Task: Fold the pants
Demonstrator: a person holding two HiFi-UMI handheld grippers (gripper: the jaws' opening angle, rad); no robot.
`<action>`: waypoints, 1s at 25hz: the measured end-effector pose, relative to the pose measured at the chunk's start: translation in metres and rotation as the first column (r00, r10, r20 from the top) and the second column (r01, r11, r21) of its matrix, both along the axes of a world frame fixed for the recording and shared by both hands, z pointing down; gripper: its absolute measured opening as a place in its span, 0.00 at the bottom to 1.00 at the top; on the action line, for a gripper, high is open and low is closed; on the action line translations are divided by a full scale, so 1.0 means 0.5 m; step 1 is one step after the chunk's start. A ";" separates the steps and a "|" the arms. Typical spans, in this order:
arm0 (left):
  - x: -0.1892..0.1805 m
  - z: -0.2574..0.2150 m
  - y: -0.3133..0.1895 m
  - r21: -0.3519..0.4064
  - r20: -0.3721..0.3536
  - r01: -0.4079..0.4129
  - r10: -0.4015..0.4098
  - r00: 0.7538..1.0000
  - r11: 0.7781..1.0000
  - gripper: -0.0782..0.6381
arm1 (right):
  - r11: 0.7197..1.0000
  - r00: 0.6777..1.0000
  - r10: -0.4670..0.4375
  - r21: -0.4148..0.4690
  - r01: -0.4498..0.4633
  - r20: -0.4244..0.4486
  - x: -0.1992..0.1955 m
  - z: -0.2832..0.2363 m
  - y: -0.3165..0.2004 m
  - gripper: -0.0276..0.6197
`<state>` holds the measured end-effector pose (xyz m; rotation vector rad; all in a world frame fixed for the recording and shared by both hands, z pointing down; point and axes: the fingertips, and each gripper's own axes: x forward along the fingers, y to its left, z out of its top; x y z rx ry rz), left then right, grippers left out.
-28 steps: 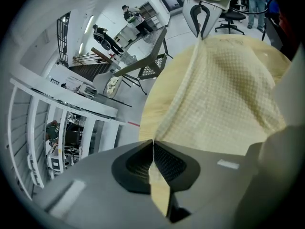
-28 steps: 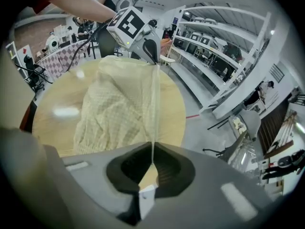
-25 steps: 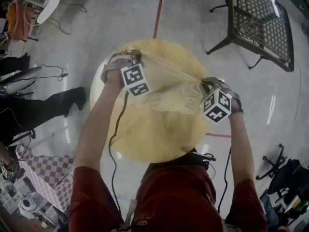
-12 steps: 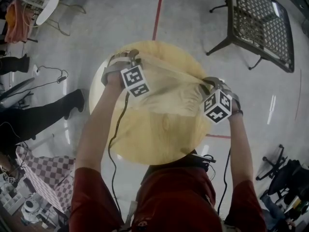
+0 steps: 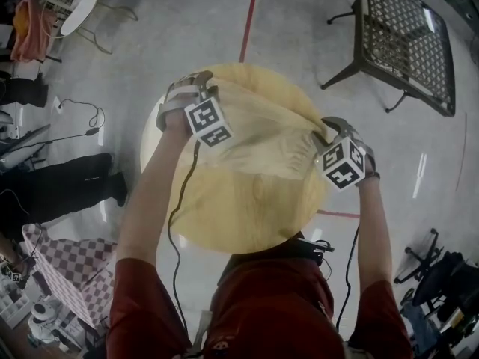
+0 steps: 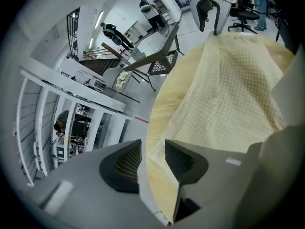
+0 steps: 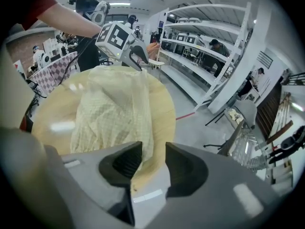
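Note:
Pale yellow checked pants [image 5: 262,140] lie spread over the far half of a round wooden table [image 5: 247,215]. My left gripper [image 5: 200,82] is at their far-left corner and my right gripper [image 5: 328,126] at their right end, by the table's rim. Both have just been opening. In the left gripper view the jaws [image 6: 152,160] stand apart with the cloth's edge [image 6: 224,94] lying under the gap, not pinched. In the right gripper view the jaws [image 7: 153,162] are also apart, and the pants [image 7: 112,109] run up to the gap, loose.
A black metal mesh chair [image 5: 408,40] stands at the far right. A red floor line [image 5: 248,17] runs beyond the table. A person's dark-trousered leg [image 5: 63,185] is at the left, above a checkered cloth [image 5: 71,275]. White shelving [image 7: 209,46] fills the right gripper view's background.
Both grippers have let go of the pants, which now rest on the table. The right gripper has shifted slightly right. The bystander's leg at the left has drawn back.

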<state>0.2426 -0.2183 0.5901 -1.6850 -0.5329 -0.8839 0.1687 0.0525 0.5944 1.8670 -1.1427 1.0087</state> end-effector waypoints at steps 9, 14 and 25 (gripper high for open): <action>-0.036 -0.060 -0.009 -0.065 -0.039 0.057 -0.059 0.997 0.996 0.35 | 0.997 0.999 0.026 0.079 -0.023 -0.042 -0.004 -0.060 -0.005 0.27; -0.072 -0.132 -0.004 -0.176 -0.109 0.133 -0.153 0.982 0.975 0.35 | 0.987 0.993 0.020 0.163 -0.001 -0.118 -0.007 -0.116 -0.027 0.27; -0.191 -0.319 0.007 -0.618 -0.298 0.261 -0.528 0.795 0.742 0.34 | 0.847 0.928 0.151 0.529 0.056 -0.339 -0.010 -0.309 -0.132 0.27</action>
